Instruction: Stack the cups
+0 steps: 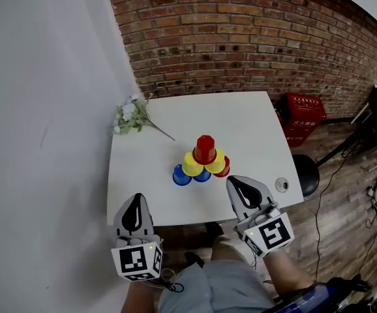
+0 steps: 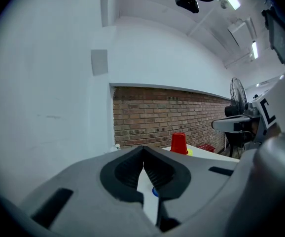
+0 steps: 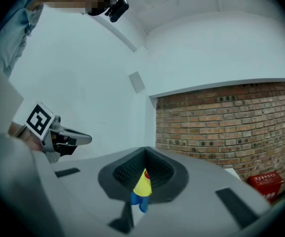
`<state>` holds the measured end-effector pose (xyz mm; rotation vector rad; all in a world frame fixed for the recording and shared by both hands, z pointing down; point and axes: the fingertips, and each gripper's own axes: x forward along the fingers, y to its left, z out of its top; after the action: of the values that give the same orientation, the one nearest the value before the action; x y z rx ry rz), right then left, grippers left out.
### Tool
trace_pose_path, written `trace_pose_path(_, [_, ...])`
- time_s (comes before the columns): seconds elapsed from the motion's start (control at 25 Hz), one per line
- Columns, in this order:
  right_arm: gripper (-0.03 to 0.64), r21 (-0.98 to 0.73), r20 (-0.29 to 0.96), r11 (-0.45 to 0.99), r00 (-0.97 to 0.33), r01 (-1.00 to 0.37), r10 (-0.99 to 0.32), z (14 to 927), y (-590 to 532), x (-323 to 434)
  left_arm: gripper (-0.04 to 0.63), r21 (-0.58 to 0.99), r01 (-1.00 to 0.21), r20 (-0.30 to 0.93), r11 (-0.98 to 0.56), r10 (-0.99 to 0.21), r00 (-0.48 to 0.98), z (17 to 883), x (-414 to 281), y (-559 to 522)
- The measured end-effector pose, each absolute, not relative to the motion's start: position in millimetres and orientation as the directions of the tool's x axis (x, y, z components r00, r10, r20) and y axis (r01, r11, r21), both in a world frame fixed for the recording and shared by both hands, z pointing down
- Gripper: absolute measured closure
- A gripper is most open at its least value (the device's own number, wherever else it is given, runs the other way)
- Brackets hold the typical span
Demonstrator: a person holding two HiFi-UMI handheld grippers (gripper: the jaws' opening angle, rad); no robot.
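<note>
A pyramid of upturned cups stands mid-table (image 1: 241, 119): a red cup (image 1: 205, 149) on top, two yellow cups (image 1: 191, 165) under it, and two blue cups (image 1: 181, 175) plus a red one (image 1: 223, 170) at the base. My left gripper (image 1: 136, 199) hovers at the table's near edge, shut and empty, to the left of the stack. On the other side my right gripper (image 1: 237, 182) is also shut and empty, just short of the pyramid. The left gripper view shows the top red cup (image 2: 179, 143) past its closed jaws. A yellow cup (image 3: 143, 184) and a blue cup (image 3: 138, 200) show between the right gripper's jaws, farther off.
A bunch of artificial flowers (image 1: 133, 117) lies at the table's far left corner. A small round grommet (image 1: 282, 185) sits near the right edge. A red crate (image 1: 302, 117) and a black stool (image 1: 306, 175) stand on the floor to the right. A brick wall runs behind.
</note>
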<state>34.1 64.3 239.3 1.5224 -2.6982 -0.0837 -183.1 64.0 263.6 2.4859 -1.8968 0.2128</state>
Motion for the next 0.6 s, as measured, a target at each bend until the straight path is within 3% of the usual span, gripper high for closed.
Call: trace_pose_path(0.6, [0.612,0.098,0.009,0.506,-0.508,-0.857,-0.861,243.4,62.0,35.9,0.594,-0.080,-0.957,0.119,-0.278,-0.956,0.268,269.4,-177.5,60.4])
